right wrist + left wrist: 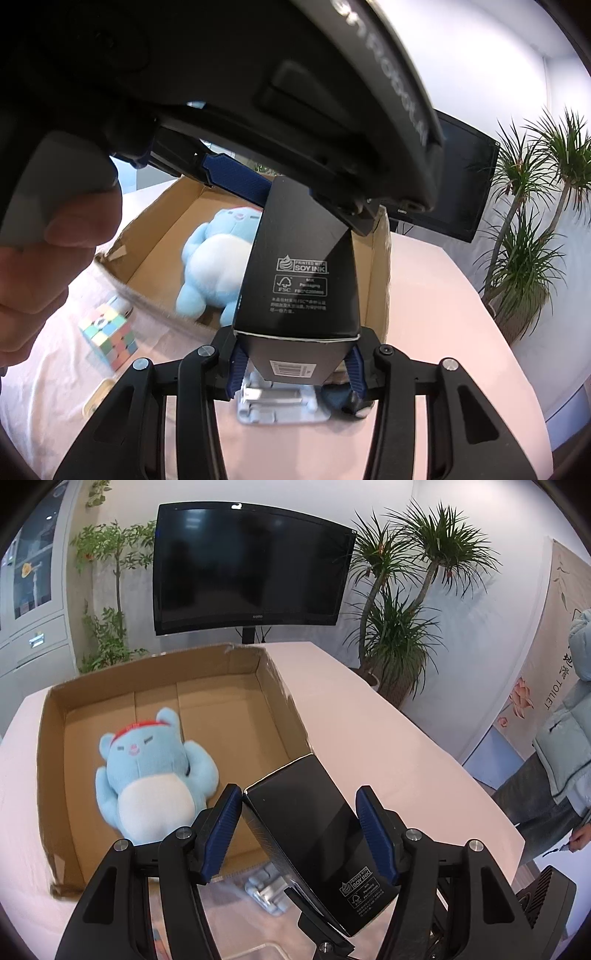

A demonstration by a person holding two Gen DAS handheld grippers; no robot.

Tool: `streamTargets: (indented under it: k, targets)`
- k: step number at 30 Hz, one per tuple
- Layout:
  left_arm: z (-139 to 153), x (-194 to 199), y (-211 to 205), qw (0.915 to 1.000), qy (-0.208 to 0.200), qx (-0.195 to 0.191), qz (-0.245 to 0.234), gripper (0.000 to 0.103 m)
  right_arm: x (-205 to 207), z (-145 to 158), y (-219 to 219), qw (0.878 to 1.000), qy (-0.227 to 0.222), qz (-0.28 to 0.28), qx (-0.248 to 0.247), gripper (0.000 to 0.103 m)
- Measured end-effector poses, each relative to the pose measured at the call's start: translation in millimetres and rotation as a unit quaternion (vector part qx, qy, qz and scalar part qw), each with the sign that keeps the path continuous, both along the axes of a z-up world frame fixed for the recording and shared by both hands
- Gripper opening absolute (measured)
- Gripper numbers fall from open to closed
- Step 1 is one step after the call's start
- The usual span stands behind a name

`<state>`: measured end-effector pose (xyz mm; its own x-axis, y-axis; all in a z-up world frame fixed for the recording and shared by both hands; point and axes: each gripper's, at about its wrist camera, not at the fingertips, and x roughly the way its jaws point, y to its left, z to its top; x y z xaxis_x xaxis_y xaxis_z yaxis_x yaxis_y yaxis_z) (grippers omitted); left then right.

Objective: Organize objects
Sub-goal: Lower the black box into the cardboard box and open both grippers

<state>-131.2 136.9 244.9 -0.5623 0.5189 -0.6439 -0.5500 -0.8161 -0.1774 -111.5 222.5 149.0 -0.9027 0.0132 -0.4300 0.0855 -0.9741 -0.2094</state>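
Note:
A long black box (310, 834) printed "SOY INK" lies between both grippers above the table. My left gripper (297, 805) has its blue pads on the box's two sides near its far end. My right gripper (295, 365) is shut on the box's (299, 269) near end, with the barcode face toward the camera. A blue plush bear (147, 775) lies on its back in the open cardboard box (48, 760); the bear also shows in the right wrist view (214, 266). The left gripper body fills the top of the right wrist view.
A pastel puzzle cube (109, 336) sits on the pink tablecloth (388, 746) left of the cardboard box (380, 295). A grey hinged stand (280, 406) lies under the right gripper. A monitor (247, 568) and potted plants (402, 627) stand behind the table. A person (561, 760) stands at right.

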Motion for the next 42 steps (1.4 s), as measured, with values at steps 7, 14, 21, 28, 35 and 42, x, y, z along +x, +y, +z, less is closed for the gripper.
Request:
streamTargets:
  k: [7, 14, 21, 28, 35, 42]
  targets:
    - [11, -29, 5, 1.0, 0.004, 0.001, 0.001, 0.063, -27, 7, 7, 1.0, 0.005, 0.002, 0.003, 0.042]
    - [12, -55, 6, 0.9999, 0.006, 0.008, -0.005, 0.063, -45, 8, 4, 1.0, 0.006, -0.004, 0.01, 0.042]
    - [10, -87, 13, 0.9999, 0.004, 0.009, -0.009, 0.063, -68, 7, 6, 1.0, 0.005, -0.007, 0.014, 0.042]
    - [-3, -125, 28, 0.9999, -0.006, 0.003, -0.013, 0.063, -98, -2, 21, 1.0, -0.005, -0.011, 0.006, 0.042]
    - [-34, -166, 50, 0.9993, -0.027, -0.004, -0.024, 0.063, -127, -21, 38, 1.0, -0.025, -0.019, 0.002, 0.042]
    - [-70, -191, 65, 0.9978, -0.062, 0.003, -0.025, 0.063, -145, -42, 53, 0.998, -0.06, -0.024, 0.004, 0.042]
